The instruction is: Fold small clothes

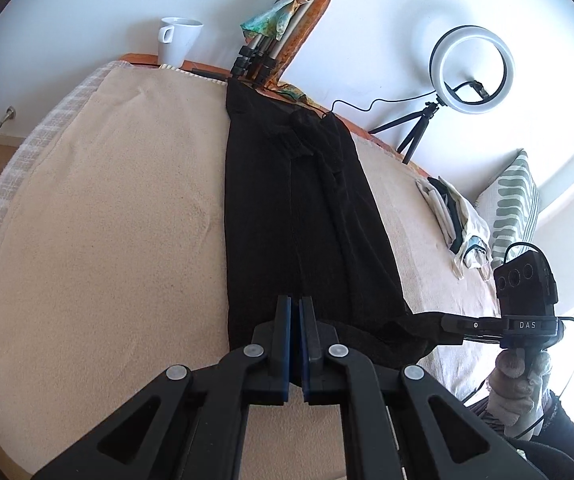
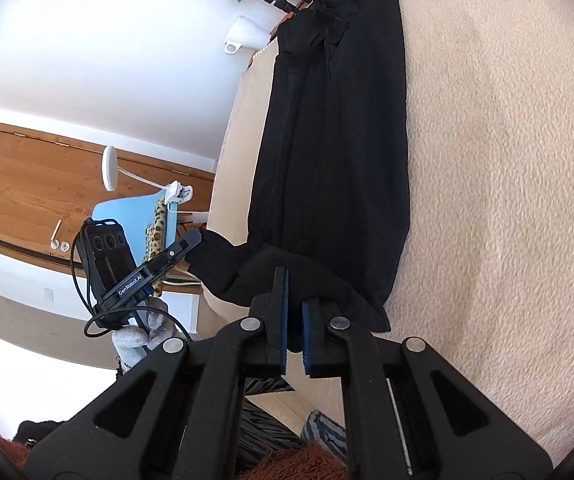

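A long black garment (image 1: 299,200) lies stretched lengthwise on the beige cloth-covered table (image 1: 107,220). My left gripper (image 1: 297,300) is shut on its near hem, with black cloth between the blue pads. In the left wrist view my right gripper (image 1: 445,322) comes in from the right, pinching the hem's right corner. In the right wrist view the right gripper (image 2: 293,288) is shut on a bunched fold of the garment (image 2: 335,140). There the left gripper (image 2: 195,238) holds the other corner, and the hem sags between the two.
A white mug (image 1: 179,40) and a tripod with a scarf (image 1: 263,52) stand at the table's far edge. A ring light (image 1: 471,70), a small pile of light clothes (image 1: 459,220) and a striped cushion (image 1: 515,204) are at the right. A blue chair (image 2: 127,216) stands beyond the table.
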The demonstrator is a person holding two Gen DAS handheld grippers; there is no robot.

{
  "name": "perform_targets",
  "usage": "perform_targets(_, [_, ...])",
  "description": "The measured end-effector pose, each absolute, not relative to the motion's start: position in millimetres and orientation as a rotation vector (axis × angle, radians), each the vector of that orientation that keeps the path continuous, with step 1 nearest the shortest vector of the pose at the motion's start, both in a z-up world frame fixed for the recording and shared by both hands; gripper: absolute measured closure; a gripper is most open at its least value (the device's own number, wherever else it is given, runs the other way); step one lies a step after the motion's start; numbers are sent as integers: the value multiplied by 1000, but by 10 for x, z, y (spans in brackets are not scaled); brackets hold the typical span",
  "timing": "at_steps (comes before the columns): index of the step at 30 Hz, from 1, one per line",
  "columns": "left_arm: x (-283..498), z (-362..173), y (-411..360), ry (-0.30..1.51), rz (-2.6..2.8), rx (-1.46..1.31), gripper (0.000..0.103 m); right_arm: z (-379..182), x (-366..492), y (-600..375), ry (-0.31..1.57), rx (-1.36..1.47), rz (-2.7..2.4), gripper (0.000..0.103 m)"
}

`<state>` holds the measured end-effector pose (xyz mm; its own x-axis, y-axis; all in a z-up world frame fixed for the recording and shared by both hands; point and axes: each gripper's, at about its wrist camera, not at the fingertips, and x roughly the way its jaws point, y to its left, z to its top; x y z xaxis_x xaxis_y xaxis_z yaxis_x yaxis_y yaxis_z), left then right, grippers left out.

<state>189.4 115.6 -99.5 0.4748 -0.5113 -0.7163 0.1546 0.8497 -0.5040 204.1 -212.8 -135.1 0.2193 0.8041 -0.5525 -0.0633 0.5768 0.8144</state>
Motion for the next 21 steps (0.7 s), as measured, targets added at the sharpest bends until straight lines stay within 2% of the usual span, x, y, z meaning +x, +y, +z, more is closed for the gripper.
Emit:
perform_targets(18, [2613,-1350,1105,1070,-390,-405,102,-1533,2543,-2328,1224,786,591,95])
perform_targets(20, [2622,-1323,1124,1056,-370,-391,88,-1511,2553,-2341,1226,778,592,95])
perform_targets(21, [2615,-1296,1144,1042,-367,-391,86,-1489,2565,-2339,1226,772,604,91])
